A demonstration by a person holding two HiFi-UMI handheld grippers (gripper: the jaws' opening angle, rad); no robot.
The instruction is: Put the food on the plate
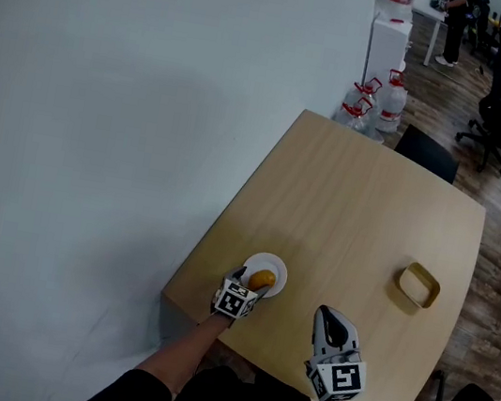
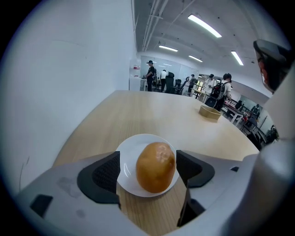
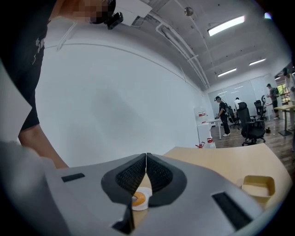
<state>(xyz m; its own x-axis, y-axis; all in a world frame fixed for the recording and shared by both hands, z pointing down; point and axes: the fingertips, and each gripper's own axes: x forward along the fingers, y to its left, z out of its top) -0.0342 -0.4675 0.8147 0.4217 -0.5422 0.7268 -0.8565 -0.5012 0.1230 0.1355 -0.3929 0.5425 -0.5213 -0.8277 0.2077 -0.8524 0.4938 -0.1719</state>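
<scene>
The round brown food [image 2: 156, 167] lies on the white plate [image 2: 132, 150], between the spread fingers of the left gripper [image 2: 147, 169], which do not pinch it. Right of the plate, the right gripper [image 3: 146, 173] has its fingers pressed together on nothing.

Quantities in view:
- one table [image 1: 364, 204]
- one plate [image 1: 277, 268]
- one food item [image 1: 262, 280]
- one tan box [image 1: 411, 294]
- two grippers: left gripper [image 2: 147, 168] and right gripper [image 3: 146, 173]
</scene>
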